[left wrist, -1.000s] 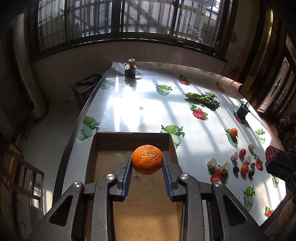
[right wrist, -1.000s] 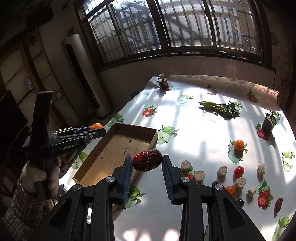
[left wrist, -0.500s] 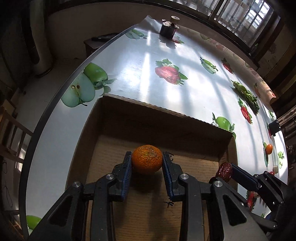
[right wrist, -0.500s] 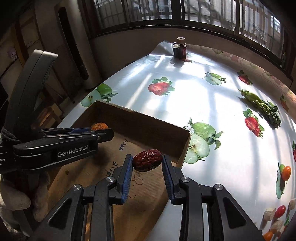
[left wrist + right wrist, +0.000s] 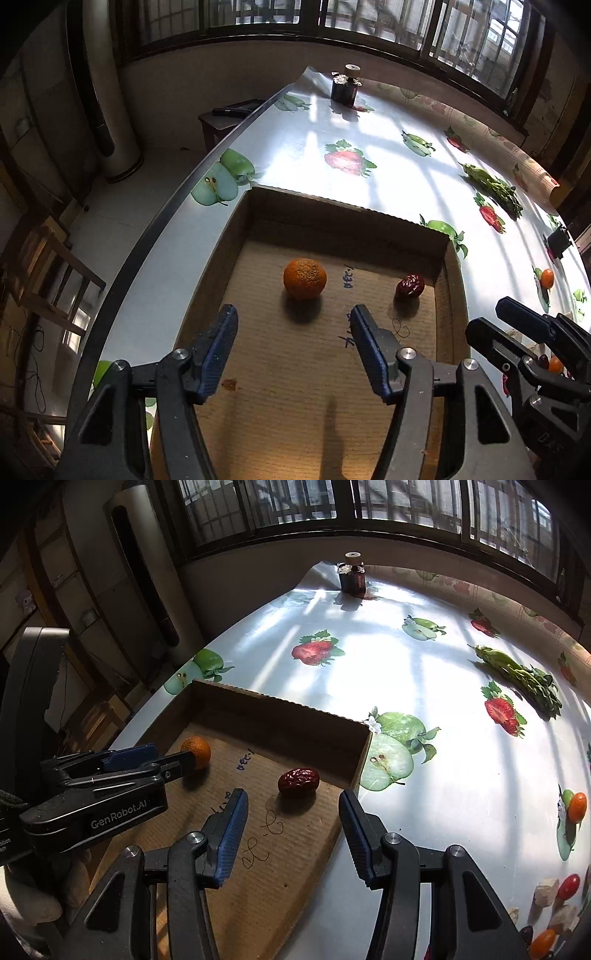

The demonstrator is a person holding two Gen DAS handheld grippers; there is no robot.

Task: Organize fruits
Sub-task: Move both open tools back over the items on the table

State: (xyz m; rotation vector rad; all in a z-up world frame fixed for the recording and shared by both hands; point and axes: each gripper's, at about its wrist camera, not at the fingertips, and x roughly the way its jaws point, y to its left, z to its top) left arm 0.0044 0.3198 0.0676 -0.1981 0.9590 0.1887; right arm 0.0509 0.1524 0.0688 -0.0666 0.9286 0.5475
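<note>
An orange mandarin point(image 5: 304, 278) lies on the floor of a shallow cardboard box point(image 5: 332, 208), just ahead of my open, empty left gripper point(image 5: 291, 314). A dark red date point(image 5: 409, 286) lies in the same box to its right. In the right wrist view the date point(image 5: 298, 781) sits just ahead of my open, empty right gripper point(image 5: 291, 797), and the mandarin point(image 5: 197, 751) shows partly behind the left gripper's fingers point(image 5: 129, 760). The box wall point(image 5: 280, 705) stands beyond both fruits.
The table point(image 5: 424, 775) has a fruit-print cloth. A green vegetable bunch point(image 5: 524, 675) and a dark bottle point(image 5: 352, 576) lie farther back. Several small fruits and pale lumps point(image 5: 554, 901) sit at the right, with a small orange fruit point(image 5: 577, 806). A chair point(image 5: 44, 280) stands left of the table edge.
Both grippers opened and drew back a little. The mandarin and the date, held before, now lie on the box floor.
</note>
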